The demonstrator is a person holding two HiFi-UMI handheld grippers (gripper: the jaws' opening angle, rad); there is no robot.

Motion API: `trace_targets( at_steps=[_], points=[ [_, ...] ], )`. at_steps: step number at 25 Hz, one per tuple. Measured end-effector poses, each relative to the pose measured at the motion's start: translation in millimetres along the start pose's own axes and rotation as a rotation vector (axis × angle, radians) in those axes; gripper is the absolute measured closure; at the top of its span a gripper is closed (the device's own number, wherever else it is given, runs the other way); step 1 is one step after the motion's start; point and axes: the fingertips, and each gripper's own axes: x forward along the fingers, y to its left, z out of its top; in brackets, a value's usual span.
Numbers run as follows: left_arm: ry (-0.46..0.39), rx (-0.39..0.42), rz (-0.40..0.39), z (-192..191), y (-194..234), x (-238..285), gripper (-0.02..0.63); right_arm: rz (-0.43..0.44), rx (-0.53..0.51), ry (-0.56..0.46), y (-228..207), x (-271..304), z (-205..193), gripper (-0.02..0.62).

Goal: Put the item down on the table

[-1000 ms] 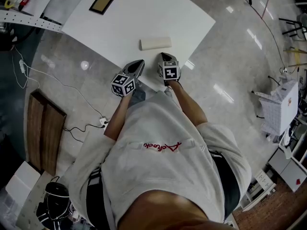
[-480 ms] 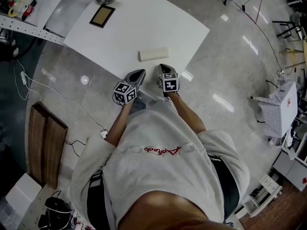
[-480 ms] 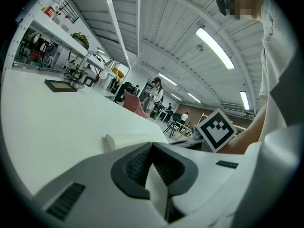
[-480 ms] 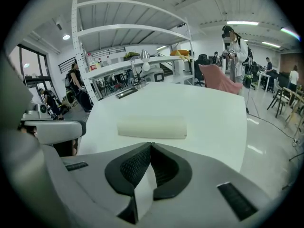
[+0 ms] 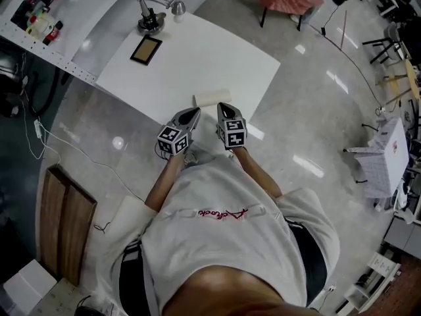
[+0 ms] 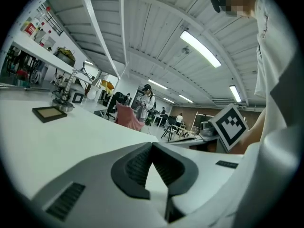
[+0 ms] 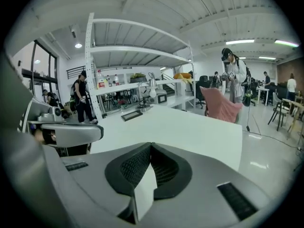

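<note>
The cream rectangular block (image 5: pixel 212 98) lies flat on the white table (image 5: pixel 197 51), close to its near edge and just beyond the tips of the 2 grippers. The left gripper (image 5: pixel 193 113) and right gripper (image 5: pixel 223 106) hang side by side, each with its ribbed pads pressed together at the tips and pinching nothing. Red script across the person's grey sweatshirt (image 5: pixel 223 203) is too small to read. A dark framed panel (image 5: pixel 146 49) lies at the table's far side.
</note>
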Motion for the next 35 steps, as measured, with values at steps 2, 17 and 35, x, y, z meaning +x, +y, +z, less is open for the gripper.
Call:
trace_targets(
  at_steps=[2,17,35],
  points=[
    [-0.033,0.022,0.005,16,1,-4,0.591,0.002,-0.026,-0.039,8,-7,15,0.598],
    [-0.065,0.13,-0.049,35,5,-34,0.591,-0.041,-0.047,-0.164,54,-26,43,0.6],
    [-0.053,0.137,-0.032,5,-39,-62,0.591,-0.054,-0.004,-0.177,62,-79,11,0.6]
  ],
)
